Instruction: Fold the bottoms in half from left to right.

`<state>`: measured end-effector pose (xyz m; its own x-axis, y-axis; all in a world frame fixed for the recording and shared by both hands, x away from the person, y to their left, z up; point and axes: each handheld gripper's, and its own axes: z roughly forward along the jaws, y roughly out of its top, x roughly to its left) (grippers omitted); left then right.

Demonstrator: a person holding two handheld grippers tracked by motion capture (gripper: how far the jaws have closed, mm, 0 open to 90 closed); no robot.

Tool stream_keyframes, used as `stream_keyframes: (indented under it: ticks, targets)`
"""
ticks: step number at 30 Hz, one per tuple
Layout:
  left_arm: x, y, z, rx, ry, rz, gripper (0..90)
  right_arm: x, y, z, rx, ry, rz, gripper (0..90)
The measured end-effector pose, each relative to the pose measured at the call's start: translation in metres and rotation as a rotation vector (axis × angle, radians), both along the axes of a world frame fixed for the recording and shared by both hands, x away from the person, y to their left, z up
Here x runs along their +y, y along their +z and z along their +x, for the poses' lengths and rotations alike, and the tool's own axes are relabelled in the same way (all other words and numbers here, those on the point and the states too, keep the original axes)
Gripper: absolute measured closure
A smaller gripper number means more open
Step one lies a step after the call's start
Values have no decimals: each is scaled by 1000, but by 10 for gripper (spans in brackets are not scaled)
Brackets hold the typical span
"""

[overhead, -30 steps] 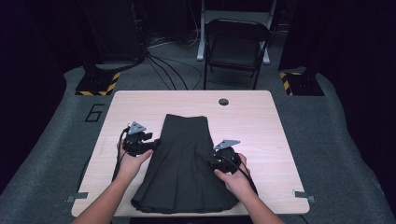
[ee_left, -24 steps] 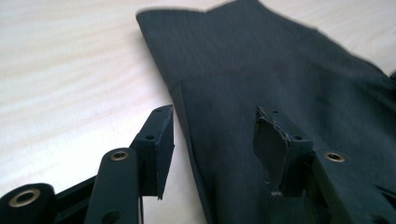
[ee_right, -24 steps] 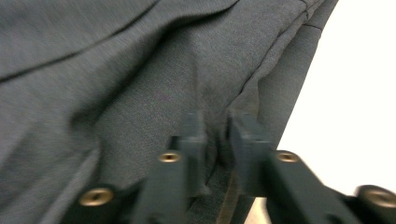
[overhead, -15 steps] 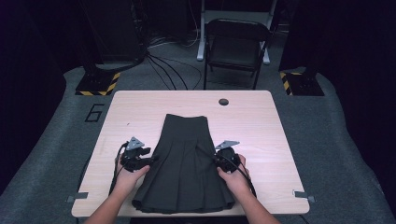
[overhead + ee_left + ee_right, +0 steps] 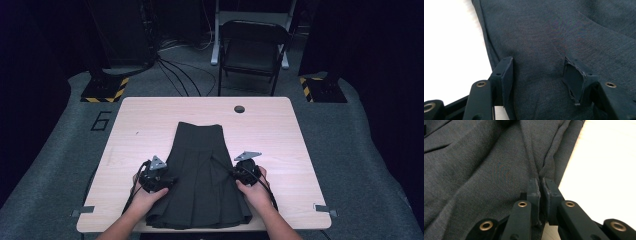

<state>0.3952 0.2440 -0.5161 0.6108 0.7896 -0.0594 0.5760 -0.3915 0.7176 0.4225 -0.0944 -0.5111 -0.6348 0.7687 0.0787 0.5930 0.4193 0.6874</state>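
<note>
Fingers of the left gripper stand spread over the dark pleated skirt, which lies flat on the surface with its waistband away from the person; they have just been opening, and no cloth is pinched between them, likely so they can drop onto the left side edge for a grip. Across the skirt, the right gripper is closed tight on a fold at the right side edge, apparently anchoring that side until both edges can be lifted together.
</note>
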Motion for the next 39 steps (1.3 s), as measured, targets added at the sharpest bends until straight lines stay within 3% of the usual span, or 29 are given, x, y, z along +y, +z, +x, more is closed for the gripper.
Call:
stream_keyframes:
  ticks: [5,6,8,16,24,26,33,39]
  targets:
    - [-6,-1,-3,-9,-17,3,418,-3,2,0,7,-16,-19,839]
    - [-7,0,-3,-2,-19,6,418,-6,2,1,-4,12,-39,839]
    - [-8,0,-4,-3,-27,3,418,-5,3,-1,17,-6,-30,840]
    - [-13,-1,-7,0,-44,-11,418,-11,6,-10,20,28,-74,849]
    - [-16,-1,-10,2,-59,-10,419,-17,8,-15,57,38,-71,841]
    - [-16,-1,-10,3,-57,-8,418,-17,11,-14,62,26,-59,791]
    - [-15,-1,-9,7,-63,-8,418,-8,37,5,19,-12,-21,700]
    - [-16,-1,-9,3,-58,-10,418,6,40,32,20,-72,9,603]
